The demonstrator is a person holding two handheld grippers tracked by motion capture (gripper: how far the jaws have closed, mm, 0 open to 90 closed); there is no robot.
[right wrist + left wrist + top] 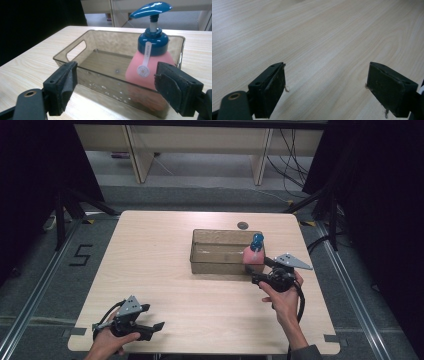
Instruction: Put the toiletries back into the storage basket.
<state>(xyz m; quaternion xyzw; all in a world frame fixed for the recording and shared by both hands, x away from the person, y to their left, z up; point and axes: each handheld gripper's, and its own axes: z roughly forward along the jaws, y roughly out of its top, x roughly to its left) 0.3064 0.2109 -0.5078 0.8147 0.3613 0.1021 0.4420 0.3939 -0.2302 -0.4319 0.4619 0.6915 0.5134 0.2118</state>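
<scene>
Left gripper (150, 329): resting low at the near left corner of the tabletop (165, 285), jaws standing wide apart with nothing between them; in the left gripper view bare wood is lying ahead.
Bin (200, 251): translucent brown, sitting right of centre, its long axis running left to right across the tabletop.
Soap bottle (254, 253): pink body, blue pump, standing upright inside the right end of the bin.
Right gripper (256, 271): hovering just outside the bin's near wall, jaws spread wide and holding nothing.
Key relation: the soap bottle is lying just ahead of the right gripper, beyond the wall; the right hand is far nearer.
Likely next move: reaching over the rim.
</scene>
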